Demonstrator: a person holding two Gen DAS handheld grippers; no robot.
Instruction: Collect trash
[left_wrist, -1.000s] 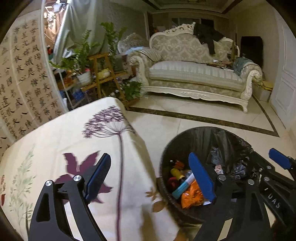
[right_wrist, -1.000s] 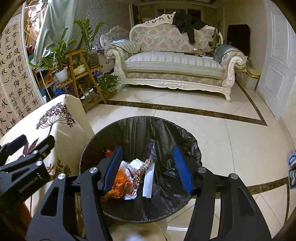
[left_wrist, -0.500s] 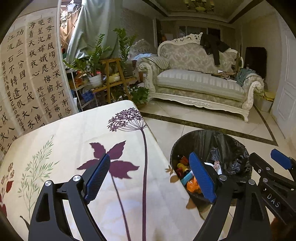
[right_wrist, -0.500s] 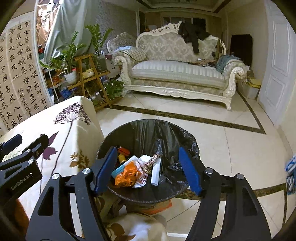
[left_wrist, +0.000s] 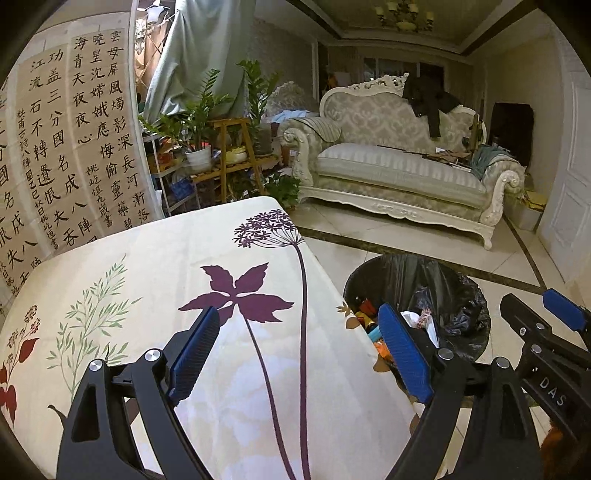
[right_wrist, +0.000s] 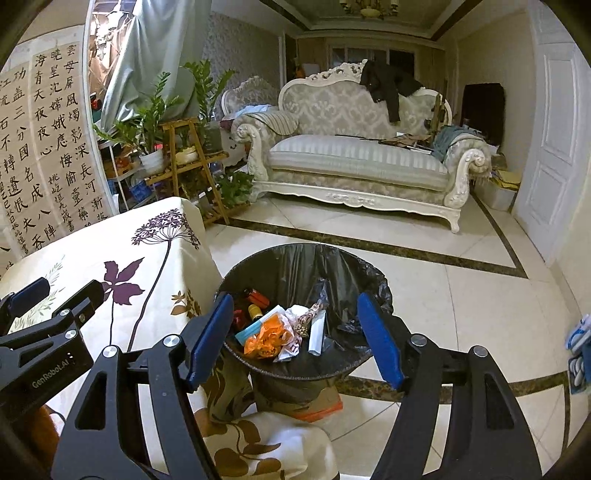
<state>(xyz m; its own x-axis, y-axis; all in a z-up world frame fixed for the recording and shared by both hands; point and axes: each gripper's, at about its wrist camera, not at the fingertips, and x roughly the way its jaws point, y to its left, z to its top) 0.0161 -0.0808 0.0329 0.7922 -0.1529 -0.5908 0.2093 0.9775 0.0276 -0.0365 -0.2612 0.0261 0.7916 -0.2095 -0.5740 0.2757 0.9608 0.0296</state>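
A round bin with a black liner (right_wrist: 295, 258) stands on the floor beside the table; it also shows in the left wrist view (left_wrist: 458, 291). In it lie an orange wrapper (right_wrist: 267, 338), crumpled white paper (right_wrist: 295, 314), a white tube (right_wrist: 317, 332) and small bottles. My left gripper (left_wrist: 299, 354) is open and empty above the flowered tablecloth (left_wrist: 166, 258). My right gripper (right_wrist: 295, 338) is open and empty above the bin's near side. Each gripper shows at the edge of the other's view.
A cream sofa (right_wrist: 354, 166) with dark clothing stands at the back. A wooden plant stand (right_wrist: 188, 155) with potted plants is beyond the table. A calligraphy screen (left_wrist: 55, 155) stands left. A white door (right_wrist: 554, 129) is at the right. Tiled floor (right_wrist: 461, 295) surrounds the bin.
Both grippers have risen and pulled back from the bin. The left one has swung left, over the tablecloth. Both stay open and empty.
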